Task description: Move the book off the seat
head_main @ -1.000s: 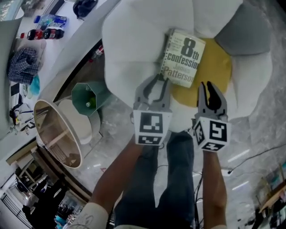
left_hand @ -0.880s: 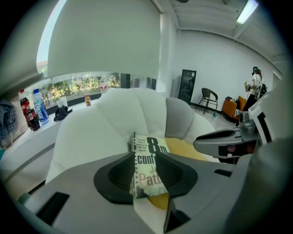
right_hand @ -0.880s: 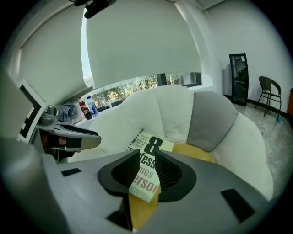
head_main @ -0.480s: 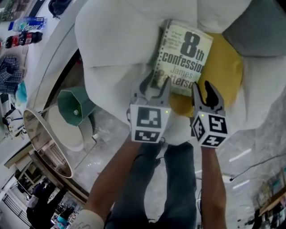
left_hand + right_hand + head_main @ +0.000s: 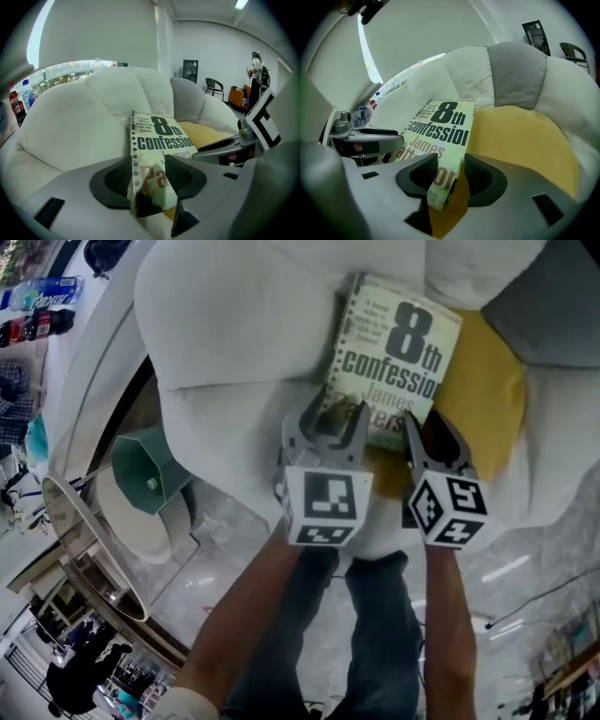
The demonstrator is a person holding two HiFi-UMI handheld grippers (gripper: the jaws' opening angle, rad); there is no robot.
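Paperback book (image 5: 394,357) lies flat, cover up, on the chair (image 5: 225,343). Its right half rests on the yellow seat (image 5: 492,395) and its left half on the white padding beside it.

Axis: in the head view the long axis runs from about 6 o'clock to just past 12, with the top edge leaning toward 1 o'clock. The perforated spine edge is on the 9 o'clock side. The near short edge faces the person.

Left gripper (image 5: 335,423): the book lies at its 12 o'clock. Its jaws have just been opening and stand apart. The left gripper view shows the book's near spine-side corner inside the gap, with the pads not pressing on it.

Right gripper (image 5: 429,432): the book lies at its 12 o'clock, slightly toward 11. Its jaws have likewise just been opening and stand wide. The right gripper view shows the book's near outer corner between the jaws, with the yellow seat visible below it and no pad contact evident.

Finding: both grippers sit at the same near edge, one per corner, and neither is nearer than the other. The book extends away from both along their pointing direction.

Assessment: the coming move appears to be closing on the two corners and drawing the book back toward 6 o'clock. With only the corners gripped, the far end may sag or the cover may fan open.
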